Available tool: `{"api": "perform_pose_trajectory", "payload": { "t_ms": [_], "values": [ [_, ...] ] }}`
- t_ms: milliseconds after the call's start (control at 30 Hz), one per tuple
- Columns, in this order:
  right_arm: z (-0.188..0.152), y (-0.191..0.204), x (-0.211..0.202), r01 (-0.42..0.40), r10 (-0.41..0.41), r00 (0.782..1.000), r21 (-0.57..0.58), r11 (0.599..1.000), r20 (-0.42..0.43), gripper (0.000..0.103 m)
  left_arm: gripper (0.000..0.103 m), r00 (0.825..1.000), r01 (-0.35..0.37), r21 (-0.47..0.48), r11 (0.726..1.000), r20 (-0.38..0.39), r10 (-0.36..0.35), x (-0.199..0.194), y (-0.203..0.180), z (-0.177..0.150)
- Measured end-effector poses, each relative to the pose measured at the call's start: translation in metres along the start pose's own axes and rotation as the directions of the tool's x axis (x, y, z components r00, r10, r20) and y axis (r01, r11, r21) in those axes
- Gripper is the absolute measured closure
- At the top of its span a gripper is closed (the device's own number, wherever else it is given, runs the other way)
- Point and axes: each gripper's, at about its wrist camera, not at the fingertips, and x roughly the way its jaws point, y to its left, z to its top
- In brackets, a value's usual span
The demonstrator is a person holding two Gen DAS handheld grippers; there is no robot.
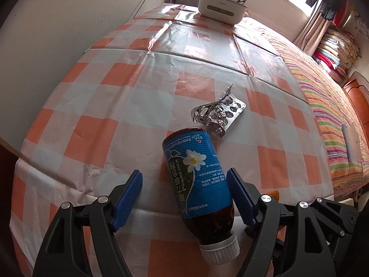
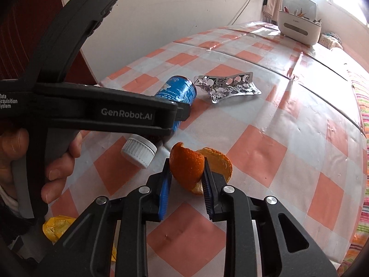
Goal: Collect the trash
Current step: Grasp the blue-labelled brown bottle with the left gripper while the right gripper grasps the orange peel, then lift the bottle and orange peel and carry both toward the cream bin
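A brown bottle (image 1: 198,175) with a blue label and white cap lies on its side on the checked tablecloth (image 1: 115,106), cap toward me. My left gripper (image 1: 184,182) is open around it, its right pad touching the label and its left pad apart from it. The bottle also shows in the right wrist view (image 2: 177,90), partly hidden by the left gripper's body. A crumpled silver blister pack (image 1: 219,114) lies just beyond the bottle, also in the right wrist view (image 2: 227,87). My right gripper (image 2: 186,173) is shut on an orange peel (image 2: 188,166) resting on the cloth.
A white caddy (image 1: 221,8) with small items stands at the table's far end, also in the right wrist view (image 2: 298,28). A striped bed (image 1: 327,115) lies right of the table. A yellow bag (image 2: 55,227) sits at the near left edge. A wall runs along the left.
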Motion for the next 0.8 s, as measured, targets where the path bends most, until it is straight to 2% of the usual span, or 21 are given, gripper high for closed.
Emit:
{"api": "perform_pose_trajectory", "payload": {
  "t_ms": [67,233,300,600,800],
  "values": [
    [-0.001,-0.001,-0.005,0.001,-0.001,1.0,0.008,1.0,0.015,0.079,0.03,1.0,-0.027,0.021,0.999,0.006,0.026,0.001,-0.004,-0.001],
    [-0.004,-0.005,-0.019,-0.003,0.002,0.999,0.03,1.0,0.048,0.079,0.034,0.999,-0.032,0.002,0.999,0.036,0.032,0.0,-0.001,-0.003],
    [-0.005,-0.007,-0.023,-0.004,0.002,0.998,0.039,0.999,0.061,0.079,0.049,0.998,-0.036,0.002,0.999,0.045,0.036,-0.002,-0.001,-0.004],
    [-0.014,-0.012,-0.049,0.004,-0.013,0.993,0.078,0.997,0.116,0.079,0.054,0.997,-0.03,0.011,0.999,0.074,0.029,-0.009,-0.007,-0.009],
    [-0.022,-0.018,-0.062,0.018,-0.032,0.99,0.096,0.995,0.137,0.079,0.055,0.992,-0.022,0.043,0.999,0.125,0.016,-0.023,-0.022,-0.014]
  ]
}}
